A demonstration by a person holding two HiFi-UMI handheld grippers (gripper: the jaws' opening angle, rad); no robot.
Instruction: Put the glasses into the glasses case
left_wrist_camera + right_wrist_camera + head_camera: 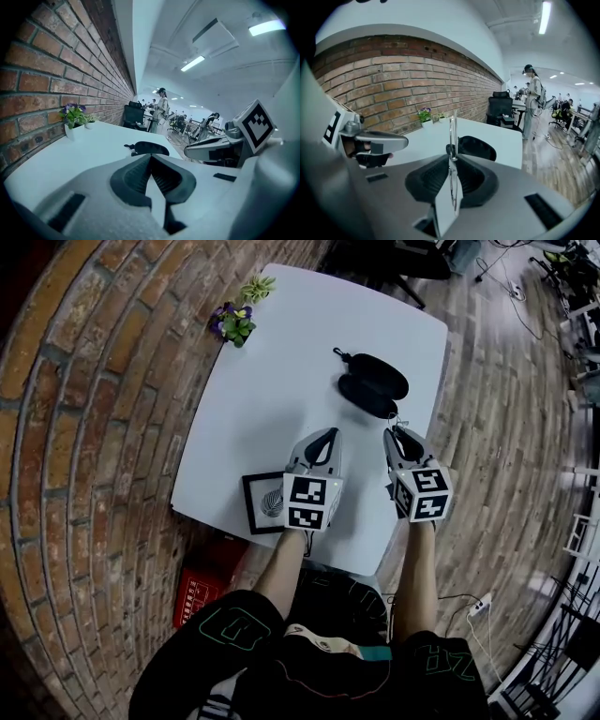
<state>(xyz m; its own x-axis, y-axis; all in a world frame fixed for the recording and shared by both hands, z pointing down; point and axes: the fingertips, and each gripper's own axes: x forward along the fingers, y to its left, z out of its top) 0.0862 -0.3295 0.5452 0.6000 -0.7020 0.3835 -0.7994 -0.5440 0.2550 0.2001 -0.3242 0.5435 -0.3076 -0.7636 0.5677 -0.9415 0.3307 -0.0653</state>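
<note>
**A:** What sits nearest in the head view?

**B:** The person's two forearms [281,573], at lower centre. Each ends in a gripper over the near edge of the white table [281,390]. A small black picture frame [264,503] lies on that edge, just left of the left gripper [325,434]. A red box [208,582] stands on the floor at lower left.

**A:** Is the left gripper carrying anything?

**B:** No. Its own view shows the dark pads pressed together at the tips, with nothing between them.

**A:** And the right gripper [397,433]?

**B:** It is clenched on the glasses [452,129]. In its own view a thin metal rim stands upright and edge-on, pinched between the pads and rising above them. From above the glasses are only a faint wire at the jaw tips, so I can't tell which part is gripped.

**A:** Where is the case?

**B:** The black glasses case [373,384] lies open on the table just beyond the right gripper's tips, right of centre in the upper half of the head view. Both halves show, and a short strap sticks out at its upper-left end. The glasses are held above the table, short of the case and not in it.

**A:** And farther out?

**B:** A flowering plant [234,322] and a green plant [258,287] stand at the table's upper-left corner, by the brick wall [84,427]. Beyond the table there is a wooden floor [506,427], and the gripper views show a person [532,101] standing among office desks.
</note>
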